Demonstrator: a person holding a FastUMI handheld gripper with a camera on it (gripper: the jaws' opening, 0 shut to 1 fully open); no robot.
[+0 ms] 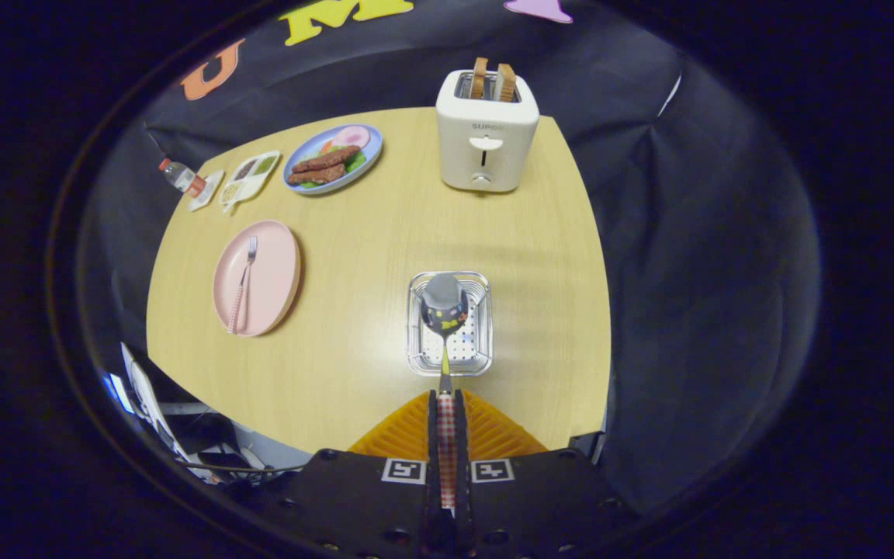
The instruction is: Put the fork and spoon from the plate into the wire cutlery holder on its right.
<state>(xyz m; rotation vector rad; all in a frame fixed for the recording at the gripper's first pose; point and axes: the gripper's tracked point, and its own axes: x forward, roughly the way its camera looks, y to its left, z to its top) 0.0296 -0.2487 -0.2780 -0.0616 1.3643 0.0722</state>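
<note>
1. Hand-held gripper: fingers pressed together on the checked handle of the spoon, pinching it from both sides.
2. Spoon: bowl hangs over the wire holder, just ahead of the fingers.
3. Holder: stands on the worktop, right of the pink plate.
4. Fork: lies on the pink plate, well apart from the holder.
5. Toaster: beyond the holder, two slices in its slots.
6. Blue plate: holds food, left of the toaster.
</note>
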